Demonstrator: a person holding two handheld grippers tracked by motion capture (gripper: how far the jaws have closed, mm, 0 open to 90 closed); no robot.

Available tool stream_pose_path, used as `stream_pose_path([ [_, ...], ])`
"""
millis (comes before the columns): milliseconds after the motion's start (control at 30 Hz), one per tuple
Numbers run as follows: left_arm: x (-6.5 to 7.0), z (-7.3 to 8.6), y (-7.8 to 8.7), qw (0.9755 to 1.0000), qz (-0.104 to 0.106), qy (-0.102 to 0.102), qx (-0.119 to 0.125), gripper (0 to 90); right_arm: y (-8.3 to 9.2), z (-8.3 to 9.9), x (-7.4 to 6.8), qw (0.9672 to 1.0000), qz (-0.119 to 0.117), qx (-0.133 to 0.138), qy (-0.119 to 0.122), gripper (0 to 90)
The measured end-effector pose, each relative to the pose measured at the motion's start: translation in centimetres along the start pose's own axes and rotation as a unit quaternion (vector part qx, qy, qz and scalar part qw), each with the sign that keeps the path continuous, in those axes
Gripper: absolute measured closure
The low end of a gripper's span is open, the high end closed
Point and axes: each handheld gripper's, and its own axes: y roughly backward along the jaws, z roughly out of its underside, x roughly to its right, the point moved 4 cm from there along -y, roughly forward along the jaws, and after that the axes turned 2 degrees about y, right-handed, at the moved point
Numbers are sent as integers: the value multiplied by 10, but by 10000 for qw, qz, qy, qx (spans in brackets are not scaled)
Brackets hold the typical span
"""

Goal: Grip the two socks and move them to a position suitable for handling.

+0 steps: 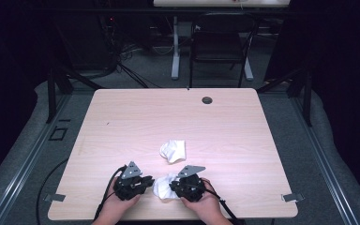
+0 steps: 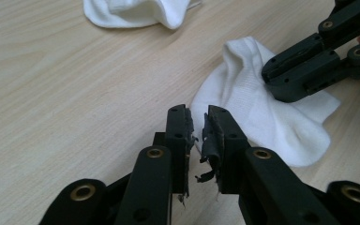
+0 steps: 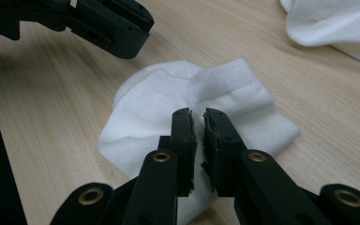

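Socks lay apart on the bench (image 1: 122,122); both claws, left claw (image 2: 198,123) and right claw (image 3: 198,123), sat nearly closed at the near sock (image 3: 168,108), apparently readying a pinch.

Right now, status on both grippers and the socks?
Left gripper shut, empty, beside near sock. Right gripper shut over it. Second sock apart, nothing blocking.
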Motion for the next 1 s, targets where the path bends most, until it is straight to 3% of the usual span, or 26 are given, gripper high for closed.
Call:
stream_pose_path([
  [500, 7, 5, -8, 9995, 84, -37, -294, 869, -1, -3, -1, 10000, 27, 10, -55, 767],
  [733, 9, 7, -9, 9996, 87, 13, -280, 880, 1, -13, -12, 9998, 76, 163, 65, 718],
  [1000, 14, 9, -6, 9992, 185, 77, -359, 891, -7, -17, -25, 9998, -28, 170, -20, 711],
])
